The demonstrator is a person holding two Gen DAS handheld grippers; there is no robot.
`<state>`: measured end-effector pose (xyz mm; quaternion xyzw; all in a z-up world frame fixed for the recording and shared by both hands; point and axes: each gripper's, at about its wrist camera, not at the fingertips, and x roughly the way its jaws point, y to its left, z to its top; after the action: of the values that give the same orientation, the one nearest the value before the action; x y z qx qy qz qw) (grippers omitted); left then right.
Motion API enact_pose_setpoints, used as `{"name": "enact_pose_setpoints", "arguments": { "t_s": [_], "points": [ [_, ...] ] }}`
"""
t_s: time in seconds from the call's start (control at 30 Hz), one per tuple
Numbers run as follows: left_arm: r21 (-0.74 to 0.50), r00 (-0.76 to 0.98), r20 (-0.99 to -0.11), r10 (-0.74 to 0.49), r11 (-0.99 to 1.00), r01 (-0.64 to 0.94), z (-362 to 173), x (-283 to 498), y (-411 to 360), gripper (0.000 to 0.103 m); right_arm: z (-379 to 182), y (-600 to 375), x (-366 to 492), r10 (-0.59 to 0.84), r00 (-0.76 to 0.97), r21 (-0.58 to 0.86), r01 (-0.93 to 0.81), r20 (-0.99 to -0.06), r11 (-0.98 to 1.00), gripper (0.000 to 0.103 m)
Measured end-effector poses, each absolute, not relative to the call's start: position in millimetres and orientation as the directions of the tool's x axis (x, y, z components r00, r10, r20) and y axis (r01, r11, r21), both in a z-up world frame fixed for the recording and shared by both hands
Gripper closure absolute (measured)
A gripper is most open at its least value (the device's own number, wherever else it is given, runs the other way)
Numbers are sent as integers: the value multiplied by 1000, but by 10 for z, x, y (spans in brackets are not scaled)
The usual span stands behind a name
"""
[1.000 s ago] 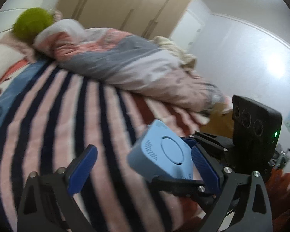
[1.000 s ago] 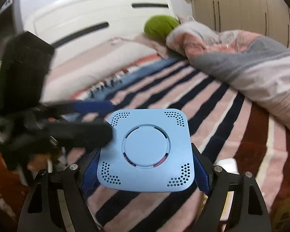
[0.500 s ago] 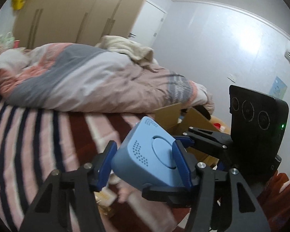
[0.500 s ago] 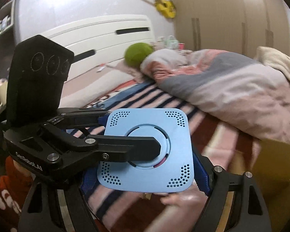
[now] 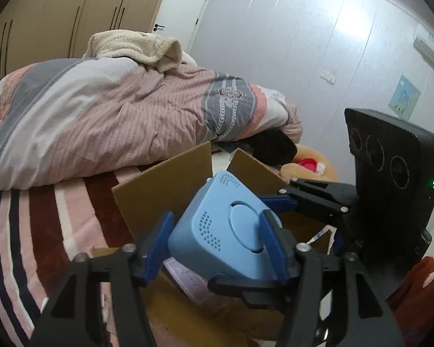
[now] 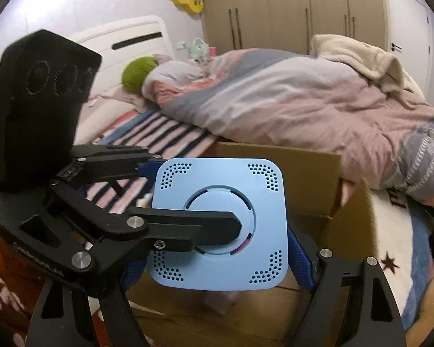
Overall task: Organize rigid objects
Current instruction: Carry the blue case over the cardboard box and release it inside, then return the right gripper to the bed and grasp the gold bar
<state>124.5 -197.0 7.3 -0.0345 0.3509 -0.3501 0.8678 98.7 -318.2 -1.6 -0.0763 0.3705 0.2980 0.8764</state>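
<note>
Pale blue square plastic device with perforated corners (image 6: 220, 225) held in the air over open brown cardboard box (image 6: 277, 156), bed at 12 o'clock. Right gripper (image 6: 217, 257) clamps its side edges. Left gripper (image 5: 214, 245) straddles it from 9 o'clock, jaws opening, left pad standing off.
</note>
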Motion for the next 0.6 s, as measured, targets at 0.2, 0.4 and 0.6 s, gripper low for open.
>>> {"name": "enact_pose_setpoints", "arguments": {
  "t_s": [0.2,0.4,0.6],
  "points": [
    [-250,553,-587,-592,782,572,92,1173,-1941,19,-105,-3182,966,410,561,18,-575,-719,818,12],
    [-247,609,-556,-565,812,528,196,1041,-1574,18,-78,-2991,857,412,584,-19,-592,-700,806,7],
    [-224,697,-517,-498,864,452,288,765,-950,16,123,-2652,664,452,642,-86,-628,-619,774,0]
  ]
}}
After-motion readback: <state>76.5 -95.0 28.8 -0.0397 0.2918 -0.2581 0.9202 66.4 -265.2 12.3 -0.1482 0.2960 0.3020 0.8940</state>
